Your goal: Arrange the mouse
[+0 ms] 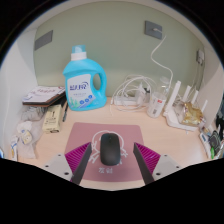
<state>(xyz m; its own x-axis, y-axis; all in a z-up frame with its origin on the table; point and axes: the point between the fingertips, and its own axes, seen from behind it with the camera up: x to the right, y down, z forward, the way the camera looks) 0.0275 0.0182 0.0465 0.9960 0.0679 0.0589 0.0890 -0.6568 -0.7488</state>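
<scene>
I'm looking at a home desk corner: beyond the fingers a blue detergent bottle (84, 80) stands on the pale surface (130, 130) against a plain wall, with a white router (187, 106), tangled white cables (133, 96) and a wall socket (152, 29) nearby.

- Even indoor light, fairly bright, washing over the pale wall (100, 25) and desk (150, 125)
- Soft, short shadows sit under the blue bottle (84, 80) and the mouse (109, 151)
- Strong fisheye bend, straight lines curving outward near the rim
- Centre reasonably crisp, the outer clutter soft and smeared
</scene>
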